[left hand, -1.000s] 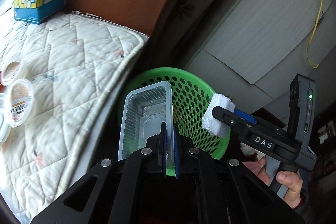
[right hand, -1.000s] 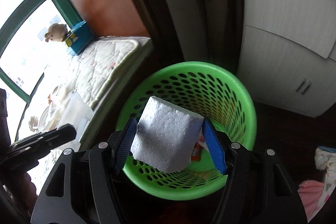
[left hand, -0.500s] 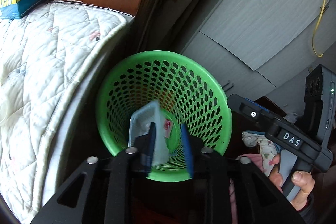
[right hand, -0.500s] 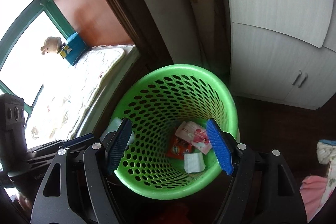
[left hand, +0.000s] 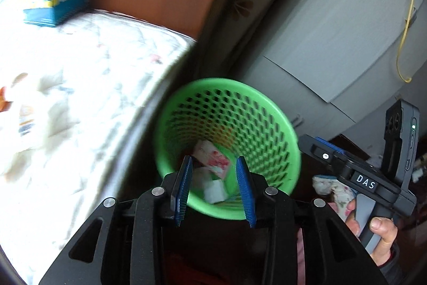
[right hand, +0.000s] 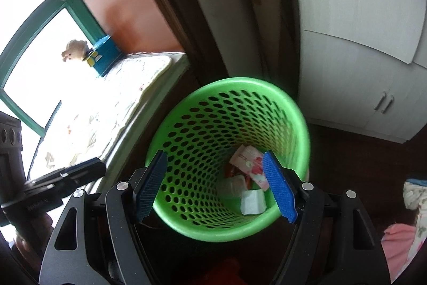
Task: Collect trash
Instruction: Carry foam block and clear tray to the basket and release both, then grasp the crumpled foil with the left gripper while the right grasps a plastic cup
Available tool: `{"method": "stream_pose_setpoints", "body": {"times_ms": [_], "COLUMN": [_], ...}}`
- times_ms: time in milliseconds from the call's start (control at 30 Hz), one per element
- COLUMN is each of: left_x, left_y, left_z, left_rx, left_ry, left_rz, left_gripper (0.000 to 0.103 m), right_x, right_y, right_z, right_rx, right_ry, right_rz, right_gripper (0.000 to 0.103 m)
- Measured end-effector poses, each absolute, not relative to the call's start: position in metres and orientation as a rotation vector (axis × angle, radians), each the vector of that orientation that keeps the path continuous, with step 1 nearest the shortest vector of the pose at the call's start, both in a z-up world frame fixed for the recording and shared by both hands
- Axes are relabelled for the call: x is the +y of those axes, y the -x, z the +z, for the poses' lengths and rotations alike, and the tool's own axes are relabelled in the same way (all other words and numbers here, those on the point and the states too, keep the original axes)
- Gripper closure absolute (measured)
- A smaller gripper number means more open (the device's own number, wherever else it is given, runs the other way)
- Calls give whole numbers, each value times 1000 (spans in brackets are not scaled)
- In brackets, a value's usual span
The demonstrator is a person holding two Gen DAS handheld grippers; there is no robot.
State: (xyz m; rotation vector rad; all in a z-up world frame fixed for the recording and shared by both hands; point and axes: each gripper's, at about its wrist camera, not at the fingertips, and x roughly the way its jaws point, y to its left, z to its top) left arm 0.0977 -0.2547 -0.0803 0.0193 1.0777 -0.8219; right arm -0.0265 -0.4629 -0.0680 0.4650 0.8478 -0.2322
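A green perforated basket (left hand: pixel 226 83) (right hand: pixel 240 80) stands on the dark floor between the bed and the cabinets. Inside it lie a white foam block (right hand: pixel 253 202) (left hand: pixel 214 191), a clear plastic tray (right hand: pixel 232 184) and a pink wrapper (right hand: pixel 249 160). My left gripper (left hand: pixel 213 164) hangs over the basket's near rim; its jaws are opening and nothing is between them. Above the basket mouth my right gripper (right hand: pixel 214 154) stands open and empty. A person's hand (left hand: pixel 379 229) holds the right gripper's handle at the right of the left wrist view.
A quilted mattress (left hand: pixel 80 71) runs along the left with blurred food containers (left hand: pixel 24 119) on it. A blue box with a plush bear (left hand: pixel 53 4) (right hand: pixel 104 55) sits by the window. White cabinets (right hand: pixel 360 71) stand behind; floral cloth (left hand: pixel 336 188) lies on the floor at the right.
The left gripper carried the clear tray over the basket and let it go. The right gripper released the foam block. Both pieces now lie in the basket, and both grippers have opened.
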Motion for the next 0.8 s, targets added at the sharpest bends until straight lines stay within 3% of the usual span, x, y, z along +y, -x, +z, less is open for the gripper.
{"method": "stream_pose_setpoints", "body": {"times_ms": [167,233,467,600,800], "left_x": [-202,-175,-87,-36,35], "left_y": [-107,-113,-134,-150,-183], "left_z": [-65,-59,-47,-45,-54], "left_rx": [1033,1012,962,933,941], "left_ry": [10,29,77,102,162], "left_rz": [-713,-657,-460,-318,-142], "left_gripper": [70,61,58,48,46], "right_x": [-434,-422,-374,-345,-304], "right_y": [15,8,-16,-30,-51], "right_z": [-63,-61,-50,-47,-44], "right_rx": [855,857,858,865,873], "right_ry": [-427,-415,-351,-314,-268], "right_rz": [-180,-153,-63,-6,69], "right_gripper": [28,28,25,25,23]}}
